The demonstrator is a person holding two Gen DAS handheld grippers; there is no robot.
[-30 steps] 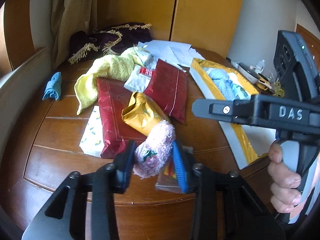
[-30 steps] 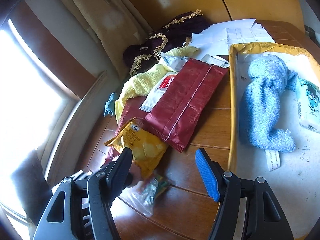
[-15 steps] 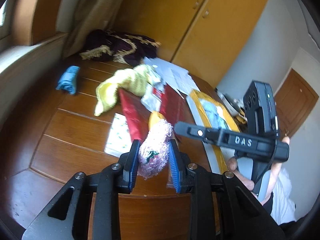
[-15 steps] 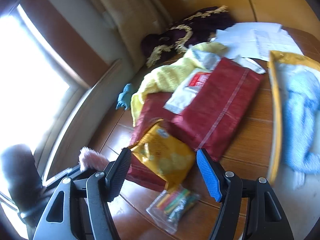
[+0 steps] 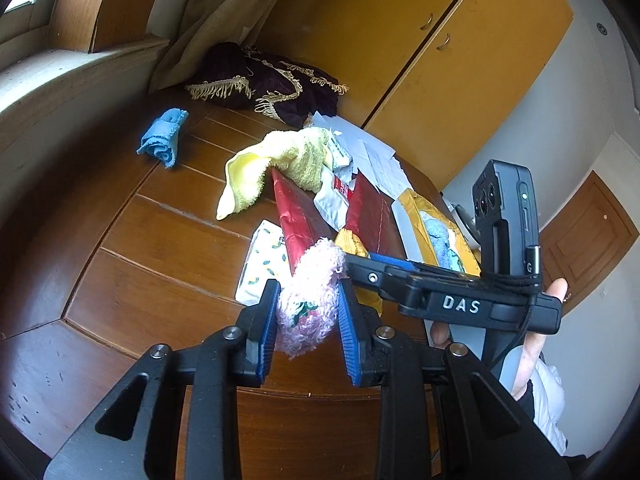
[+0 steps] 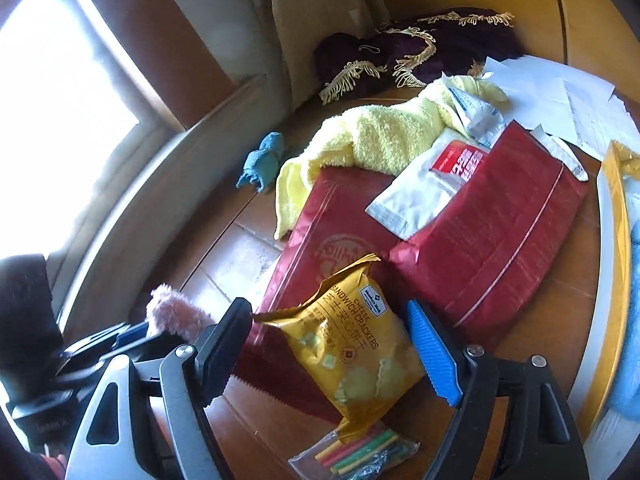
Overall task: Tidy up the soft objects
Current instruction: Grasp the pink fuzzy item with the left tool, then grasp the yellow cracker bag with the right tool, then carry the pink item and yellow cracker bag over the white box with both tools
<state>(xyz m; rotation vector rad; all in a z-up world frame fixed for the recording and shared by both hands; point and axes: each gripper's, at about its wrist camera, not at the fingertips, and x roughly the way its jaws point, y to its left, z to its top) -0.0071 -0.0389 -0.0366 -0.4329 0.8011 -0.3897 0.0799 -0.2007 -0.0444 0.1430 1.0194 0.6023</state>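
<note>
My left gripper [image 5: 308, 312] is shut on a fluffy pink soft toy [image 5: 312, 292], held in the air above the wooden table [image 5: 160, 240]. The pink soft toy [image 6: 172, 316] also shows at the left of the right wrist view. My right gripper [image 6: 328, 344] is open, hovering over a yellow cracker bag [image 6: 352, 340], with nothing between its fingers. A yellow towel [image 5: 276, 164] lies mid-table and a small rolled blue cloth [image 5: 162, 142] lies apart at the left. A light blue towel [image 5: 440, 244] rests in a yellow-rimmed tray [image 5: 416, 208].
Two red packets [image 6: 492, 232], a white sachet [image 6: 432, 176], a bag of coloured sticks [image 6: 360, 452] and a white patterned pack [image 5: 264, 264] clutter the table. A dark fringed cloth [image 5: 268, 80] and loose papers [image 6: 560, 92] lie at the back. A person's hand [image 5: 532, 344] holds the right gripper.
The left gripper has lifted the pink soft toy up off the table and tilted. The right gripper has shifted left over the cracker bag, still open.
</note>
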